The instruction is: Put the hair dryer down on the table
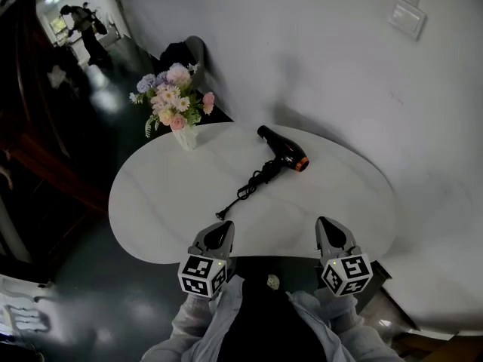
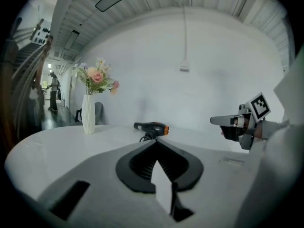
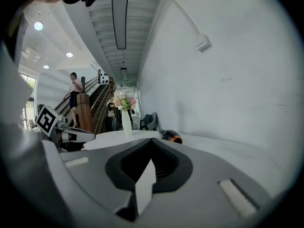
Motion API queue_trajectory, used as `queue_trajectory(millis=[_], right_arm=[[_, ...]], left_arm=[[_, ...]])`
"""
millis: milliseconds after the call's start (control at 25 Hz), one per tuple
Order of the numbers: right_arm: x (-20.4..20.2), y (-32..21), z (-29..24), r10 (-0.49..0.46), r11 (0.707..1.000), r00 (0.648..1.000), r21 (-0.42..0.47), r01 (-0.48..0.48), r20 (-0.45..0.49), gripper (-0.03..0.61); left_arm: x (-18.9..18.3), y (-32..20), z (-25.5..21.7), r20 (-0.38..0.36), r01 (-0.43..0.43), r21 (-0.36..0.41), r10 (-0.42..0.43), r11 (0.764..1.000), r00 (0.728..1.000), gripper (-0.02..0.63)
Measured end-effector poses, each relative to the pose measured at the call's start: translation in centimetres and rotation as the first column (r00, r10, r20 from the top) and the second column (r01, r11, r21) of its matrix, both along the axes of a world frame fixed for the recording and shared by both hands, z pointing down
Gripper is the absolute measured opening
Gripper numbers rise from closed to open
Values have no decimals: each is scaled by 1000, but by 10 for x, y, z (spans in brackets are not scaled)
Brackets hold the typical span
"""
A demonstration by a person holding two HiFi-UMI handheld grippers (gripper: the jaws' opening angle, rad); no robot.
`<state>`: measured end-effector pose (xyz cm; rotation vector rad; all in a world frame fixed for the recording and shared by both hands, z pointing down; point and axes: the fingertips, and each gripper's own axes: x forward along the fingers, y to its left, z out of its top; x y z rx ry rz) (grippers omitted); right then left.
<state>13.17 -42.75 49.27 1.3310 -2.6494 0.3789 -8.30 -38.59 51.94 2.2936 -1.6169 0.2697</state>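
Note:
The black hair dryer (image 1: pixel 284 154) with an orange ring lies on its side on the white oval table (image 1: pixel 166 202), toward the far right. Its cord (image 1: pixel 249 185) trails toward me and ends in a plug (image 1: pixel 221 216). My left gripper (image 1: pixel 225 226) and right gripper (image 1: pixel 326 223) hover side by side over the table's near edge, well short of the dryer. Both are shut with nothing between the jaws. The left gripper view shows the dryer (image 2: pixel 152 126) beyond the closed tips (image 2: pixel 156 141). The right gripper view shows it (image 3: pixel 170 136) past the closed tips (image 3: pixel 152 139).
A white vase of pink and lilac flowers (image 1: pixel 175 105) stands at the table's far left. A dark chair (image 1: pixel 185 55) sits behind it. A white wall with a small box (image 1: pixel 407 17) runs along the right. People (image 1: pixel 87 25) stand far down the dark-floored corridor.

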Motion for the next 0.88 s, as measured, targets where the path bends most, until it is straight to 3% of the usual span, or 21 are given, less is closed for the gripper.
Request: queue_trajectory(millis=[280,880], right_arm=[[-2,15,9,-16,1000,1000,-22,16,-8,9],[5,13,15,-7,999,1000,-51,8,8,9]], left_arm=[[3,11,-6,20,-4,44,3,999,1000,8],[11,5,9,14,-18,2,18,1000,1000,8]])
